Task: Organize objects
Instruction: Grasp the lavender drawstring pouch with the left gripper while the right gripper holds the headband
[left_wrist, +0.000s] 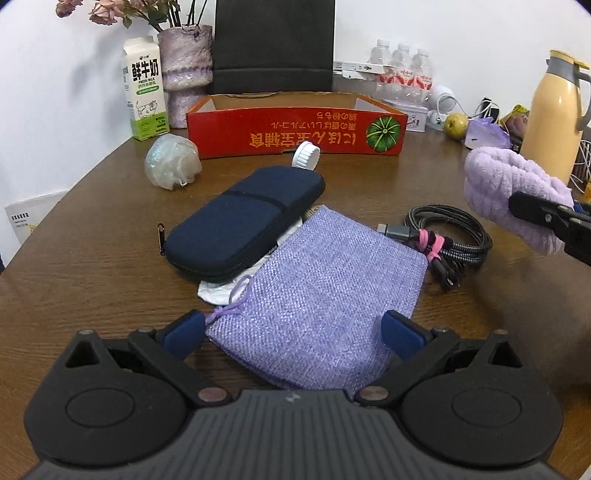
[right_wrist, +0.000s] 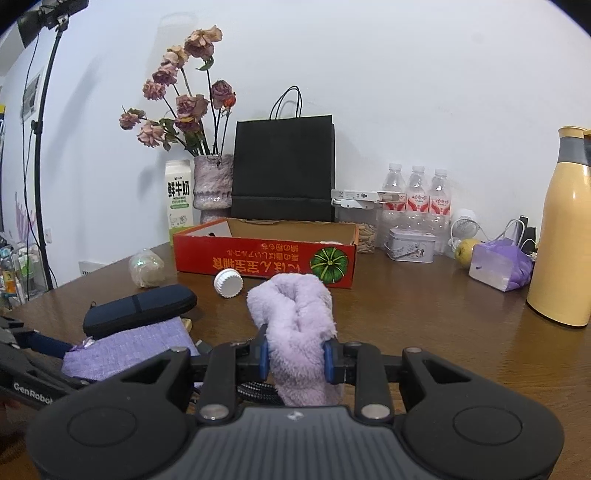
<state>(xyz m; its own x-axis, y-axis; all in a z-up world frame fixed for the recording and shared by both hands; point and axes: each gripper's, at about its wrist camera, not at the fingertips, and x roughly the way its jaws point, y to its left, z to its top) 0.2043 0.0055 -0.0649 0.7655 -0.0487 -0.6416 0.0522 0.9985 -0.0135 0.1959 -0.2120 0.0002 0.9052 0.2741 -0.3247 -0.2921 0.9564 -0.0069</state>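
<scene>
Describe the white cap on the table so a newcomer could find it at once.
Start at the long red cardboard tray with the pumpkin picture. Against its front wall lies the white ribbed screw cap, just beyond the navy zip case. It is the only small round white thing there.

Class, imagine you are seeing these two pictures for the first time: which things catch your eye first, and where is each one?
The fluffy lilac cloth stands out, pinched in the right hand-held gripper above the brown table. Behind it, the red cardboard tray with a green pumpkin picture lies near the wall. Nearer the left hand-held gripper, whose jaws are open, a purple woven pouch lies flat beside a navy zip case.
</scene>
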